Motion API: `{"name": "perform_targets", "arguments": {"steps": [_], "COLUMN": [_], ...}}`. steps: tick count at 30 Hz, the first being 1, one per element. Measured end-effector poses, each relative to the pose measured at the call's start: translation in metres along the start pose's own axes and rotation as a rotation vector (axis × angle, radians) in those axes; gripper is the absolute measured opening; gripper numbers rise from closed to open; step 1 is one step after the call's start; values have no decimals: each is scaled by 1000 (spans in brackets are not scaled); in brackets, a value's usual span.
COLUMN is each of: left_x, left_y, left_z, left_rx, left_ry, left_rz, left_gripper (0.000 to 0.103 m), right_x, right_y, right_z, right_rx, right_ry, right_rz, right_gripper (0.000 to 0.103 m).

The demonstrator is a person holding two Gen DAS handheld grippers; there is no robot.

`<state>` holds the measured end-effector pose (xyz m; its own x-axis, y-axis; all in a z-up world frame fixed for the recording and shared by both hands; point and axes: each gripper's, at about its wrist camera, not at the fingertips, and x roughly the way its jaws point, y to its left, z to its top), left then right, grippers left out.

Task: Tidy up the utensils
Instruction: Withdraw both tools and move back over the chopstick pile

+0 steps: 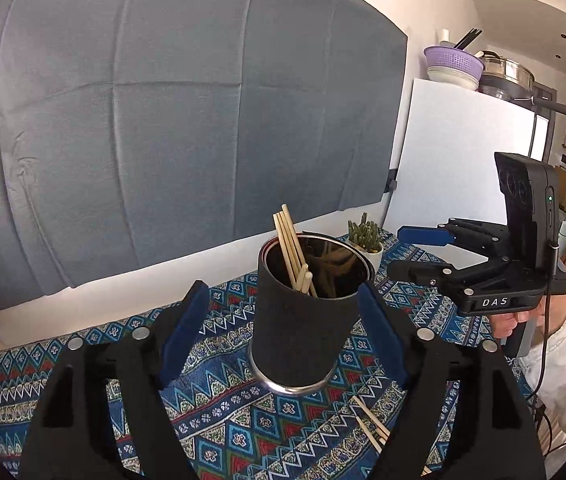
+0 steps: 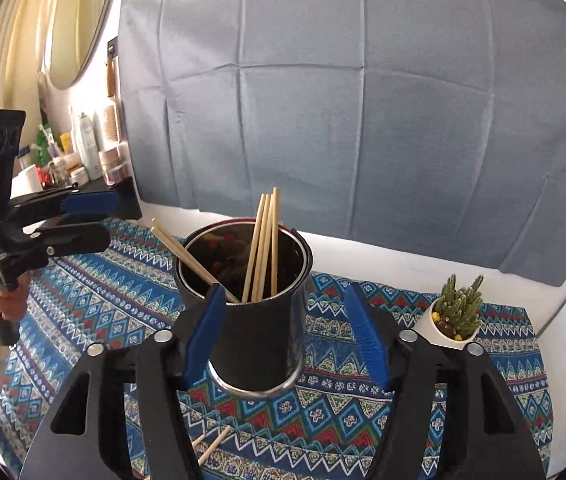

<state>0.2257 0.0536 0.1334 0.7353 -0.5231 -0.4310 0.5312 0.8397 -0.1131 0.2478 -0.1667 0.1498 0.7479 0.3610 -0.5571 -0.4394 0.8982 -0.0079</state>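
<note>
Loose chopsticks (image 1: 369,424) partly hidden behind the left gripper (image 1: 283,320), cut short at the frame bottom. Shelf bottles (image 2: 83,148) too small to identify

Both views are fisheye, each looking forward and slightly down along its own spread blue-padded fingers toward the grey backdrop (image 1: 187,112). The left wrist camera sits close to the black cup (image 1: 303,312), which stands between its fingers; the right hand-held gripper (image 1: 415,252) shows at its right edge. The right wrist camera is just as near the same cup (image 2: 251,316) — the left hand-held gripper (image 2: 95,220) appears at its left edge. Both share the patterned counter (image 2: 463,396), the cactus pot (image 1: 367,240) and the backdrop.
</note>
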Motion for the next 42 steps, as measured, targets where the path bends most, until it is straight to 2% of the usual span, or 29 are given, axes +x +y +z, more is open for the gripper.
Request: {"name": "perform_targets", "arguments": {"steps": [1, 4, 6, 11, 14, 19, 24, 26, 32, 38, 42], "left_x": [-5, -16, -23, -27, -32, -35, -34, -32, -24, -13, -5], "left_y": [-1, -6, -10, -16, -15, -23, -41, -49, -77, -94, -100], "left_z": [-3, -14, -22, -42, -56, -82, -110, -120, -143, -160, -166], "left_rx": [-4, -11, -15, -37, -105, -180, -177, -168, -150, -116, -103], "left_ry": [2, 18, 24, 107, 155, 240, 300, 323, 365, 397, 404], "left_rz": [9, 25, 42, 128, 111, 190, 158, 170, 150, 137, 114], "left_gripper": [87, 95, 97, 97, 97, 97, 97, 97, 97, 97, 97], "right_x": [-4, -18, -25, -39, -43, -39, -32, -29, -21, -8, 7], "right_y": [0, 2, 3, 3, 5, 10, 16, 20, 33, 40, 43], "right_z": [-2, -9, -13, -23, -32, -55, -89, -103, -134, -153, -159], "right_rx": [1, 0, 3, 50, 47, 0, 14, 16, 49, 91, 90], "right_ry": [-6, -18, -23, -9, 1, 70, 174, 222, 316, 386, 427], "right_rz": [-2, -10, -14, 2, -2, -13, 19, 35, 87, 48, 115], "right_gripper": [71, 87, 87, 94, 95, 95, 95, 95, 95, 95, 95]}}
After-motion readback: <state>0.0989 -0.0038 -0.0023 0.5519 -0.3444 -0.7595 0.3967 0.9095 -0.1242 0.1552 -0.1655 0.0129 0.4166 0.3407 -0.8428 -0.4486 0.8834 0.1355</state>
